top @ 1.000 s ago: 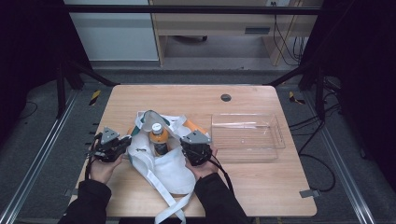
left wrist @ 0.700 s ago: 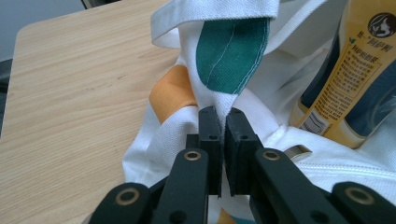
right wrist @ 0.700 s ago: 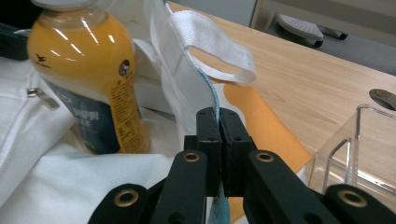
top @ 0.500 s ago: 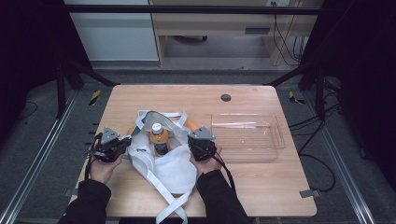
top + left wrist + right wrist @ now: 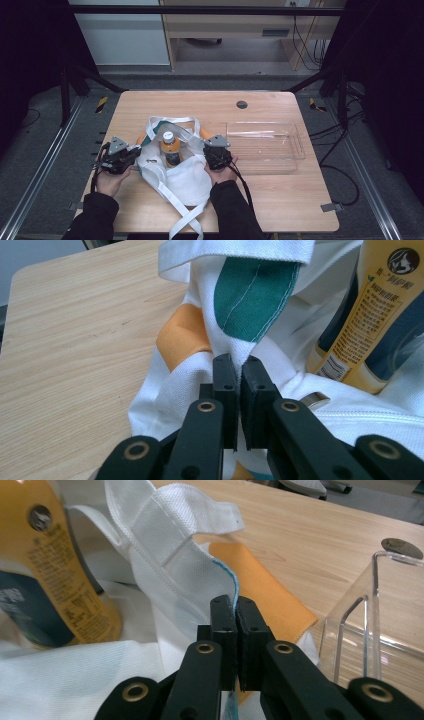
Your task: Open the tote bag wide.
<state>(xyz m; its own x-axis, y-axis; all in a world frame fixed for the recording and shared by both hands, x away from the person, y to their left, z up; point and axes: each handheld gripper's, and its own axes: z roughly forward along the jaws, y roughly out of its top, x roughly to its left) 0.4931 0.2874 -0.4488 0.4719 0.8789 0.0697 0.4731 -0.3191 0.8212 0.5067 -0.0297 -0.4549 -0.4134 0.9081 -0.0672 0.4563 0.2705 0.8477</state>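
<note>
A white cloth bag [image 5: 187, 180] with orange and green patches lies on the table, its mouth held apart. An orange bottle [image 5: 170, 148] with a white cap stands upright inside the mouth. My left gripper [image 5: 134, 151] is shut on the bag's left rim [image 5: 235, 347], just under a green patch. My right gripper [image 5: 209, 150] is shut on the right rim [image 5: 227, 587], a blue-stitched edge beside an orange patch. The bottle's yellow label shows in the left gripper view [image 5: 370, 325] and in the right gripper view [image 5: 55, 570].
A clear plastic tray [image 5: 295, 150] lies just right of my right gripper; its wall [image 5: 360, 630] stands close in the right gripper view. The bag's long white straps [image 5: 182, 220] trail toward the table's near edge. A dark round hole [image 5: 242, 104] sits farther back.
The right gripper has drawn the bag's right rim slightly rightward, toward the tray. The left gripper and the bottle have stayed almost in place.
</note>
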